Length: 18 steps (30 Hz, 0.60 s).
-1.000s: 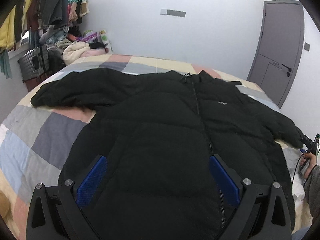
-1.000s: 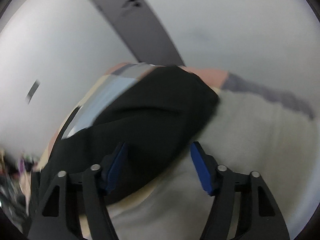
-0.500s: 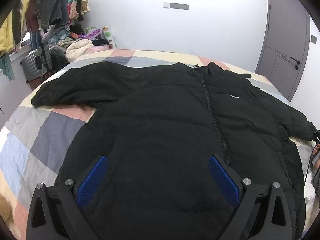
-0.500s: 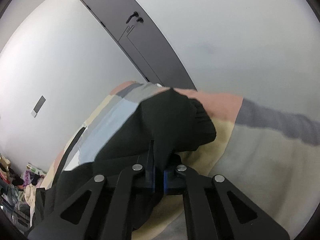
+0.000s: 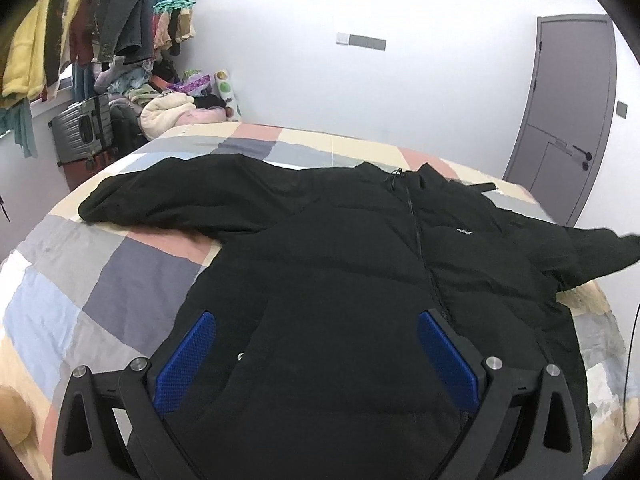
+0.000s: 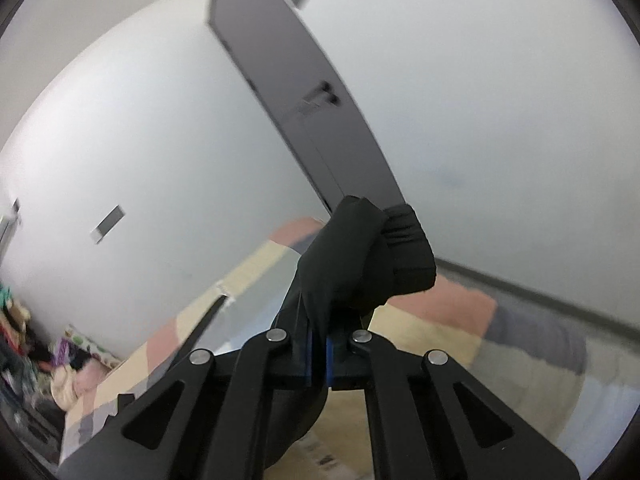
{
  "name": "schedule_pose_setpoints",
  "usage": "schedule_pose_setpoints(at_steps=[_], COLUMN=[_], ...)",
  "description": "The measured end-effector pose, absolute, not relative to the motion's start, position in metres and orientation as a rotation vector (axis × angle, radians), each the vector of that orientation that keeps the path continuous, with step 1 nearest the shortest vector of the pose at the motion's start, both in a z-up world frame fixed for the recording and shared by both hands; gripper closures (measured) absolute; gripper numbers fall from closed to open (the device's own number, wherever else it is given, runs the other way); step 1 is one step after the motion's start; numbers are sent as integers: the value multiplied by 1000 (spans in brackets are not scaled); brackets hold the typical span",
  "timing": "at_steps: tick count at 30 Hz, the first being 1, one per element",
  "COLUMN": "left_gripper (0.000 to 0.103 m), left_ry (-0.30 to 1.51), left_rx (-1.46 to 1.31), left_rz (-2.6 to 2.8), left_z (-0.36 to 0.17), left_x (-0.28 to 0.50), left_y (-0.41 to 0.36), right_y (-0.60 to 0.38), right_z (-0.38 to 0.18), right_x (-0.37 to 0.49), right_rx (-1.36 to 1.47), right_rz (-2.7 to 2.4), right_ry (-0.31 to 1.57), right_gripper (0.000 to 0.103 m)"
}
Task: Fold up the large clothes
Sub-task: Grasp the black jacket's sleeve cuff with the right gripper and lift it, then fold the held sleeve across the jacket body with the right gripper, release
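A black puffer jacket (image 5: pixel 340 264) lies front up on the patchwork bed (image 5: pixel 72 280), zip closed, its left sleeve (image 5: pixel 168 200) stretched out flat. My left gripper (image 5: pixel 316 348) hovers open over the jacket's lower front, with nothing between its blue pads (image 5: pixel 188 356). In the right wrist view my right gripper (image 6: pixel 318 356) is shut on the jacket's right sleeve (image 6: pixel 360 264) near the ribbed cuff and holds it up off the bed. That raised sleeve (image 5: pixel 596 252) shows at the right edge of the left wrist view.
A grey door (image 5: pixel 568 120) stands in the wall behind the bed's right side. A grey suitcase (image 5: pixel 86 128), a heap of clothes (image 5: pixel 172 104) and hanging garments (image 5: pixel 80 28) fill the far left corner.
My right gripper closed on the sleeve near the cuff and lifted it well above the bed. The left gripper shifted slightly over the jacket and stayed open.
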<state>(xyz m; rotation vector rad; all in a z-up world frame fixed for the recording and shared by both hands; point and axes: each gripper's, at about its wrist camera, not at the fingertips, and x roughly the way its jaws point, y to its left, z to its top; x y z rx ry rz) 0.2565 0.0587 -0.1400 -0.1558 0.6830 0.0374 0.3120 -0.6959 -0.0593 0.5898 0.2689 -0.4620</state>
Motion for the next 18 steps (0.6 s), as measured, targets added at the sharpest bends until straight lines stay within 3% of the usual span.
schedule_pose_setpoints(at_steps=[13, 18], left_gripper=[1, 1], left_ry=[628, 604], left_rx=[-161, -131], left_rz=[-49, -42], left_z=[-129, -127], left_x=[227, 226], left_y=[73, 78], right_y=[-520, -435], right_z=[99, 118], right_x=[324, 350], right_rx=[403, 347], right_rz=[-179, -27], right_ry=[143, 139], right_gripper=[99, 99])
